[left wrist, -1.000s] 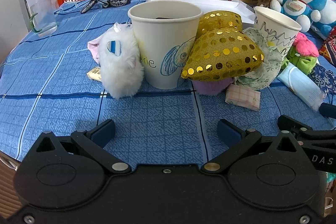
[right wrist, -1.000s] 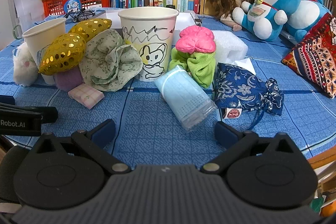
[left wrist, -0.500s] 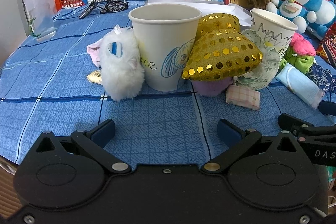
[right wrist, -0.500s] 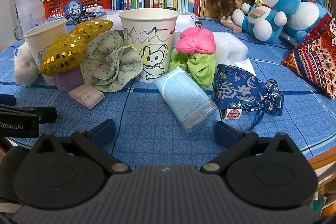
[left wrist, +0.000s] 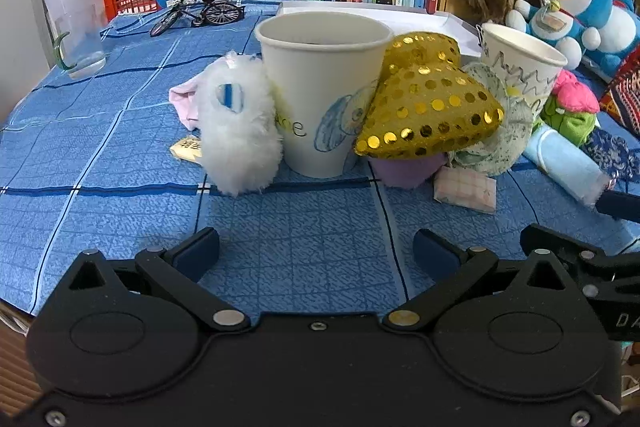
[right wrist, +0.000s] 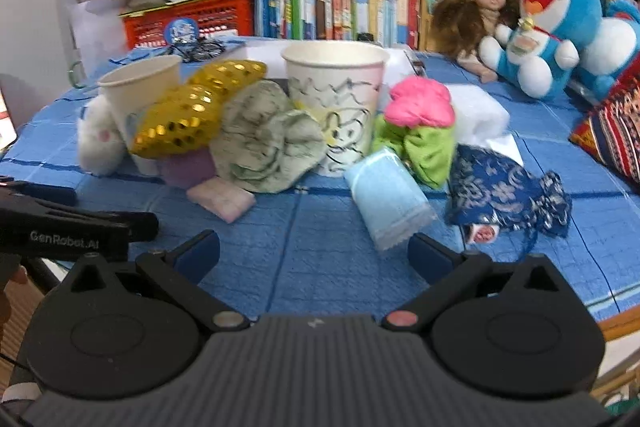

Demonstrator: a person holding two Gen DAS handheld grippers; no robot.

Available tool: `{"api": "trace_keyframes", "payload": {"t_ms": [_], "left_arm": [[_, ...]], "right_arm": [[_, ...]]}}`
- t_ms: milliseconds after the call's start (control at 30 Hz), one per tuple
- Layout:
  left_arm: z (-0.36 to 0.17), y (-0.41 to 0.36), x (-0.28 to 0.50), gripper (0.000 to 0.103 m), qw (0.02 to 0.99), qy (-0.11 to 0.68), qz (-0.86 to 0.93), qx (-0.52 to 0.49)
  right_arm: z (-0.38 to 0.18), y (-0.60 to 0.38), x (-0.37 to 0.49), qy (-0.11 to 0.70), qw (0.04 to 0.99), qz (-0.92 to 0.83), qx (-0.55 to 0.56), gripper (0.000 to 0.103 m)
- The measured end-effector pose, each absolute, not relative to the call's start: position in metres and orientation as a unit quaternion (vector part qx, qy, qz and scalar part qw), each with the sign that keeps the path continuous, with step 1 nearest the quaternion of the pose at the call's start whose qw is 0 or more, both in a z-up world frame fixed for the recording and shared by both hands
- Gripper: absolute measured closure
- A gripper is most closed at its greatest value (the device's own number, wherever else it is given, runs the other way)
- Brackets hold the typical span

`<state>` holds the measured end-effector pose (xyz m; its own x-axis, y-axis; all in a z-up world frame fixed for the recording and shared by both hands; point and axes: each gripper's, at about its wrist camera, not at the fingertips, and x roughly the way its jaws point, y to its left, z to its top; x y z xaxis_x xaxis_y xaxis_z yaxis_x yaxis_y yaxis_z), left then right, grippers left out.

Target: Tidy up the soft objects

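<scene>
A white fluffy plush (left wrist: 236, 135) leans against the left side of a paper cup with a blue drawing (left wrist: 320, 95), which stands upright. On that cup's right a gold sequined cushion (left wrist: 428, 111) rests tilted on a small purple pad (left wrist: 404, 169), touching the cup. Beside it lies a pale green floral scrunchie (right wrist: 264, 139), pressed against a second upright cup with a scribbled rabbit (right wrist: 340, 107). A pink checked packet (right wrist: 222, 199) lies flat in front. Right of the second cup sit a pink-and-green cloth bundle (right wrist: 420, 123), a light blue roll (right wrist: 386, 197) lying on its side, and a navy floral pouch (right wrist: 504, 193) — all on the blue cloth.
</scene>
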<state>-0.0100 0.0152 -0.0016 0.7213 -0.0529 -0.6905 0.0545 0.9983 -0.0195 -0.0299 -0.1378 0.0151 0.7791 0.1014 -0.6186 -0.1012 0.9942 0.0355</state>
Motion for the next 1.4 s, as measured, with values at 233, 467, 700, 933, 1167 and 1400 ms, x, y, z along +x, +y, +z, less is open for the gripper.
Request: {"api": "trace_keyframes", "payload": {"t_ms": [233, 467, 700, 933, 1167, 1400], "left_arm": [[0.011, 0.039, -0.011, 0.019, 0.933, 0.359, -0.028, -0.022], [0.028, 0.057, -0.011, 0.045, 0.942, 0.334, -0.025, -0.032], [0.035, 0.065, -0.001, 0.053, 0.949, 0.315, -0.007, -0.024], [0.037, 0.064, 0.018, 0.051, 0.953, 0.302, 0.005, -0.019], [0.033, 0.065, 0.025, 0.053, 0.954, 0.299, 0.007, -0.024], [0.03, 0.069, 0.021, 0.039, 0.959, 0.282, 0.021, -0.024]], "right_arm": [[0.025, -0.133, -0.033, 0.298, 0.952, 0.067, -0.007, 0.006], [0.032, -0.126, -0.037, 0.275, 0.959, 0.06, -0.047, 0.01], [0.04, -0.139, -0.043, 0.26, 0.963, 0.059, -0.044, 0.011], [0.037, -0.115, -0.037, 0.265, 0.954, 0.132, -0.055, 0.016], [0.017, -0.094, -0.011, 0.295, 0.94, 0.158, -0.064, 0.026], [0.007, -0.092, 0.002, 0.31, 0.935, 0.155, -0.071, 0.054]]}}
